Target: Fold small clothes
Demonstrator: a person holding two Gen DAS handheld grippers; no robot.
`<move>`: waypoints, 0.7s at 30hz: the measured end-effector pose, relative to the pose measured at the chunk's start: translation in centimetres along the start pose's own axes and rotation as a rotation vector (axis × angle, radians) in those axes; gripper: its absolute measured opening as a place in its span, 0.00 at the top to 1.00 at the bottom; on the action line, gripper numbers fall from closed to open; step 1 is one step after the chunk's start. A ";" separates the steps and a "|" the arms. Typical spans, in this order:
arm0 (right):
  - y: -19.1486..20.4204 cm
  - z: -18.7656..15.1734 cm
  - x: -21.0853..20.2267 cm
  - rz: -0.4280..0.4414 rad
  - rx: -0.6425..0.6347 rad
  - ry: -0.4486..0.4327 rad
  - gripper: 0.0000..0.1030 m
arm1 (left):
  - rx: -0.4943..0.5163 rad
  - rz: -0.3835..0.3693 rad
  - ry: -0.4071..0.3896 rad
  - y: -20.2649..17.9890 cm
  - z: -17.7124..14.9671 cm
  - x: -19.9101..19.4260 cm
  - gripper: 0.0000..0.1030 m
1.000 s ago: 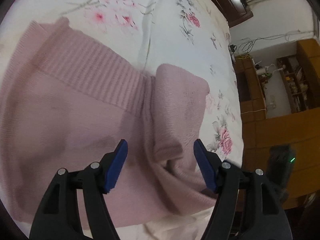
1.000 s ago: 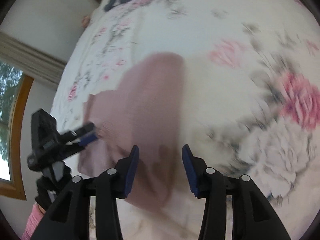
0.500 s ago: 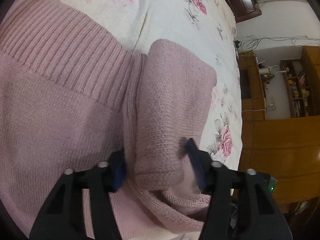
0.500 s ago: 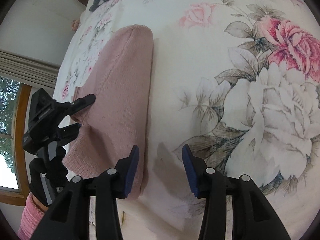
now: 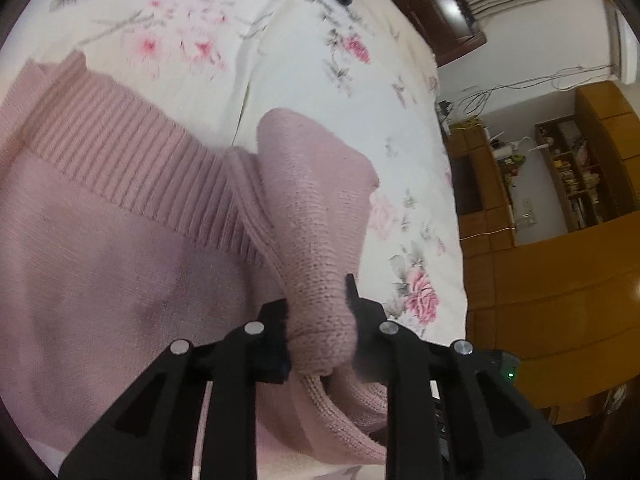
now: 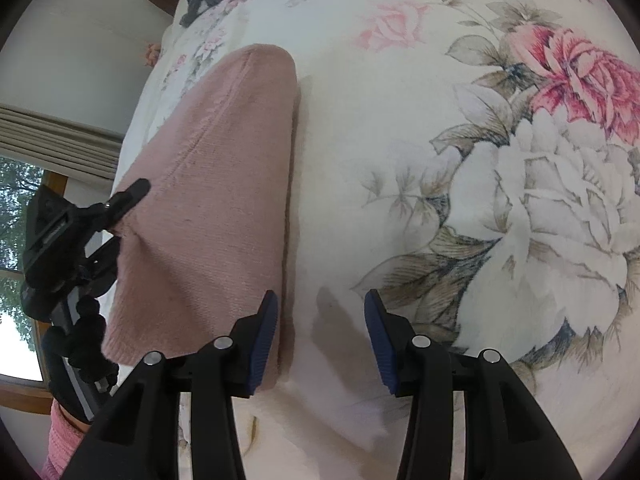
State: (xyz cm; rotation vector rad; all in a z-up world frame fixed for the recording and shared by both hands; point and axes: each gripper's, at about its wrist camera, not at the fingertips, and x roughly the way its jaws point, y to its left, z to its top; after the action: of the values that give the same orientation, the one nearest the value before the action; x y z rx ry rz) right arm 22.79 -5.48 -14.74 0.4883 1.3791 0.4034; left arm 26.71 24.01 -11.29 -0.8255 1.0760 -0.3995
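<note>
Our left gripper (image 5: 320, 320) is clamped on the sleeve (image 5: 316, 216) of the pink sweater (image 5: 120, 216), lifted off the floral bedsheet (image 6: 400, 140). Our right gripper (image 6: 321, 332) gapes wide, empty, just beside the sleeve's edge.

A pink knit sweater (image 5: 120, 240) lies spread on the floral bedsheet (image 5: 300, 72), its ribbed band running from 9 toward 5 o'clock; one sleeve (image 5: 316, 216) is lifted, cuff pinched at 6 o'clock

Home bedroom: floral bedsheet (image 6: 400, 128), wood cabinets (image 5: 552, 280), cluttered shelves (image 5: 568, 172), curtained window (image 6: 16, 216).
</note>
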 end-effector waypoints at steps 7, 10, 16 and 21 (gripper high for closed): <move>2.3 0.0 0.7 0.022 -0.035 0.003 0.54 | 0.041 -0.013 -0.072 0.4 1.5 -5.8 0.81; 3.7 -0.2 1.6 0.034 -0.057 0.014 0.53 | 0.045 -0.002 -0.102 1.6 2.3 -8.7 0.81; 7.0 -0.7 3.6 0.050 -0.131 0.040 0.52 | -0.019 0.031 -0.144 7.2 4.5 -13.4 0.82; 9.5 -1.2 5.3 0.081 -0.181 0.072 0.51 | -0.092 0.046 -0.129 13.0 5.3 -14.3 0.82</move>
State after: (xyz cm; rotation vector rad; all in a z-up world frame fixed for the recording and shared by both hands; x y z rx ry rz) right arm 22.56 5.42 -14.07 0.3844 1.3804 0.6107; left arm 23.83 43.85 -11.21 -0.8943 0.9965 -0.2563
